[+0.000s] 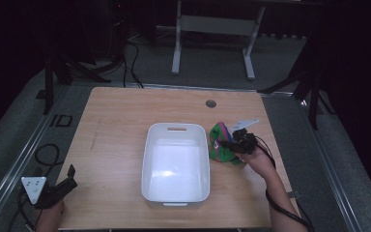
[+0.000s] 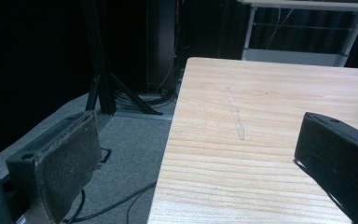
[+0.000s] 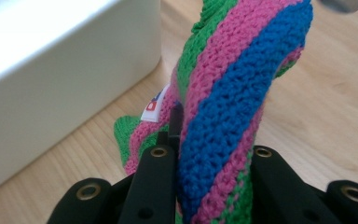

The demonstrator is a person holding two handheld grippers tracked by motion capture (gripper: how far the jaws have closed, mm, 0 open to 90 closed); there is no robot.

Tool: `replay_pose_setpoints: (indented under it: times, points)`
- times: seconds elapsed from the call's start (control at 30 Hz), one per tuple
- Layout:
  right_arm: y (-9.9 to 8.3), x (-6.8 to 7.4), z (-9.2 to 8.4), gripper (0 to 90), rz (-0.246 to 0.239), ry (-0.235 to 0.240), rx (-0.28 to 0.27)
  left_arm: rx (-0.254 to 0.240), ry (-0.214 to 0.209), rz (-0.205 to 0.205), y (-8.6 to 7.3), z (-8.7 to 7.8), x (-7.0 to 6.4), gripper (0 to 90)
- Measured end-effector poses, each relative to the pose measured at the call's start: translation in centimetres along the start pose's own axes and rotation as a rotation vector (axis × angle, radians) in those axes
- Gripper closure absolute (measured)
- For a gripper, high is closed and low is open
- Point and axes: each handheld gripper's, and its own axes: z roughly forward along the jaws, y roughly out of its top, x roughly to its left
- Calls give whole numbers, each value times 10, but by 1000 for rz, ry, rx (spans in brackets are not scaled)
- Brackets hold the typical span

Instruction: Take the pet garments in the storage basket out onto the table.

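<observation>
Knit cloth (image 3: 233, 93), striped green, pink and blue, is pinched in the right hand-held gripper (image 1: 235, 143), just beside the right wall of the white bin (image 1: 176, 163). In the right gripper view the jaws are pressed in on a fold of it from both sides, so the cloth stands up between them in a ridge while its lower end trails on the surface (image 1: 121, 125). A small white label (image 3: 152, 106) sticks out on the side facing the bin. From the high view the rest of the cloth lies bunched on the wood, touching or very nearly touching the bin's outer wall; I cannot tell which.

Gripping a raised fold makes sense to me: a flat knit gives the jaws nothing to bite, whereas a ridge does. With the bin bare inside and right next to the cloth, I would guess the cloth is meant to go in there, and it is not in yet.

Over at the near left corner, the left hand-held gripper (image 1: 58, 188) hangs off the surface's edge with its jaws spread wide and nothing between them, likely parked out of the way.
</observation>
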Motion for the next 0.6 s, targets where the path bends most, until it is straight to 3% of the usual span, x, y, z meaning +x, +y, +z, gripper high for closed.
replay_pose_setpoints:
  times: [0.3, 0.6]
  points:
    - [-12, 1, 28, 778, 6, -3, 65, 2, -3, -1, 0, 0, 0, 10]
    - [-18, 1, 36, 752, 41, 14, 54, 2, -1, 0, 0, 0, 0, 10]
